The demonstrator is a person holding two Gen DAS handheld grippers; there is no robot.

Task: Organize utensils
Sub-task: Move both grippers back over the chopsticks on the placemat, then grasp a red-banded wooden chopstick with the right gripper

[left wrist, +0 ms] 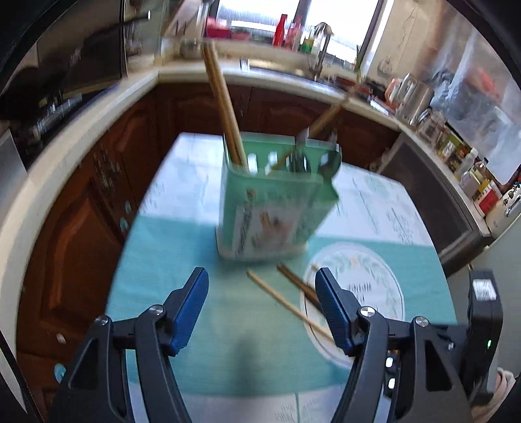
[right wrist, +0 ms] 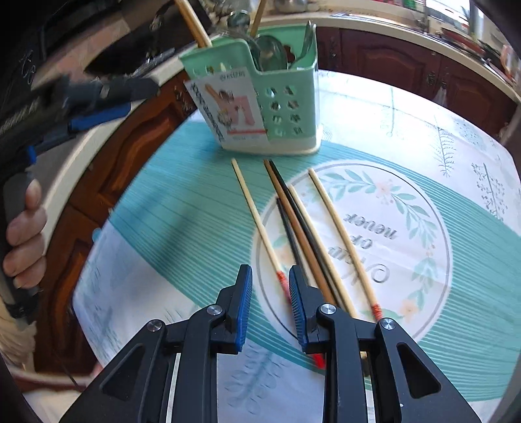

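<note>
Motion-blurred green utensil caddy (left wrist: 276, 201), chopstick (right wrist: 260, 224) ends behind fingers (right wrist: 298, 306)

Dark wood cabinets (left wrist: 81, 227), pale countertop (left wrist: 195, 73), bright window (left wrist: 338, 22), daylight

Both grippers (right wrist: 270, 307) have black linkage arms, silver screws (right wrist: 328, 308) and ribbed blue pads (left wrist: 195, 309); green indicator light at four o'clock.

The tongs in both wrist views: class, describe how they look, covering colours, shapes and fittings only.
Both the left tongs and the right tongs have black angular linkage arms joined by round silver bolts, ending in flat blue ribbed pads. A black box with a small green light sits beside the left pair. A pale cuff edge shows at the wrist.
</note>
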